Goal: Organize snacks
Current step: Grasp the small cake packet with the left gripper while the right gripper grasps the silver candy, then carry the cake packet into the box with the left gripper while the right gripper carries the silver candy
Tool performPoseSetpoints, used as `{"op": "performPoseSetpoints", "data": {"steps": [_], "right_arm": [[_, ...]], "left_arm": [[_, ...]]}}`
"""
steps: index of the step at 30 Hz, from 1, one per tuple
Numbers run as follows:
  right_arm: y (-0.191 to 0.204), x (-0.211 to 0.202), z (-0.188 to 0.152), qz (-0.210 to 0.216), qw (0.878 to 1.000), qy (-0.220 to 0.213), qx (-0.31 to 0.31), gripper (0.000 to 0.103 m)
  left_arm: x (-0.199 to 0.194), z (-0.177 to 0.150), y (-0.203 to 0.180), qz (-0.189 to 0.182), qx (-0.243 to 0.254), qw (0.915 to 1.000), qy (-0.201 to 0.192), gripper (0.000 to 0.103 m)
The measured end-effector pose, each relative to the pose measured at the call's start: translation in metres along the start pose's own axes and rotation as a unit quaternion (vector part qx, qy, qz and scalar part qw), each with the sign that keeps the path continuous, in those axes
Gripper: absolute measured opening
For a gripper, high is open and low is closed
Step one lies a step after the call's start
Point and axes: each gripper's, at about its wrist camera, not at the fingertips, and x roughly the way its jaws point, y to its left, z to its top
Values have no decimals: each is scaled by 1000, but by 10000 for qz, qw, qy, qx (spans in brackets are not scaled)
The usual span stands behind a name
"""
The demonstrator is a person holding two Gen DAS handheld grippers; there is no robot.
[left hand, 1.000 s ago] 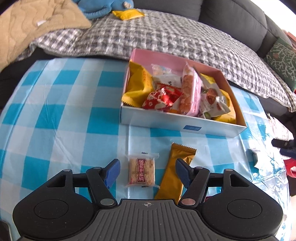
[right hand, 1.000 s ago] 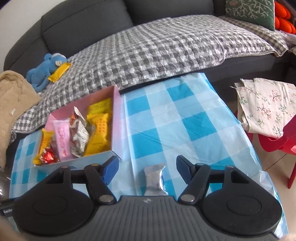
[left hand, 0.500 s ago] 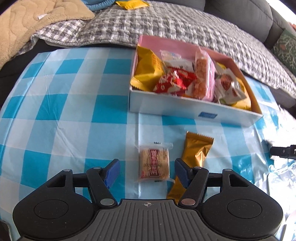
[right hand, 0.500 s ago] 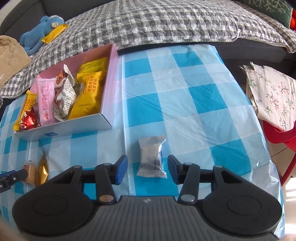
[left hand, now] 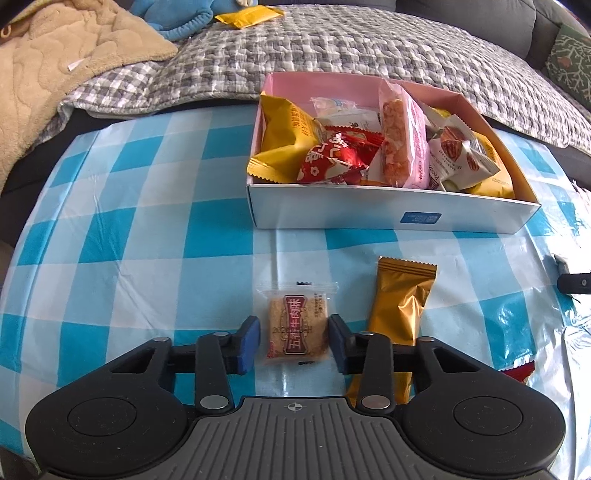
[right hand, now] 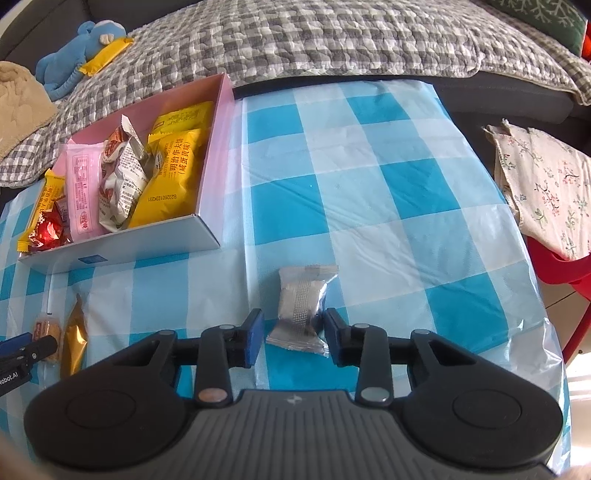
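Note:
On the blue-checked tablecloth lies a clear biscuit packet with a red label. My left gripper is closing on it, and both blue pads touch the packet's sides. A gold bar lies just right of it. Behind them stands the pink-lined box, holding several snack packets. In the right wrist view a silver packet lies between the closing jaws of my right gripper. Its right pad touches the wrapper, and a narrow gap shows at the left pad. The box is to its far left.
A sofa with a grey checked quilt runs behind the table. On it lie a blue plush toy, a yellow packet and a beige blanket. A floral cloth on a red chair stands right of the table edge. A red packet peeks out at right.
Both grippers have narrowed from wide open to close around their packets, the left on the biscuit, the right on the silver packet. Both views have tipped lower toward the table.

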Motion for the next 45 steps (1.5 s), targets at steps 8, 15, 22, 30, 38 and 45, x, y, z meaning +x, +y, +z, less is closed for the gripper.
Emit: {"op": "performPoseSetpoints", "data": {"steps": [8, 15, 22, 30, 38, 45], "right_arm": [[0, -3, 2, 78, 9999, -103, 24, 22], [6, -8, 3, 312, 9994, -178, 10, 16], [-1, -7, 5, 293, 9992, -232, 157, 16], [-3, -11, 5, 404, 9981, -328, 339, 16], [-3, -19, 8, 628, 9957, -486, 474, 16], [-4, -24, 13, 791, 9930, -665, 564, 16]], "left_arm": [[1, 2, 8, -32, -129, 9999, -15, 32], [-6, 4, 7, -51, -148, 9998, -157, 32], [-7, 6, 8, -75, -195, 9997, -147, 32], [-15, 9, 6, -226, -223, 9992, -229, 32], [-20, 16, 11, -341, -344, 9980, -414, 32], [-23, 28, 10, -464, -383, 9961, -641, 32]]}}
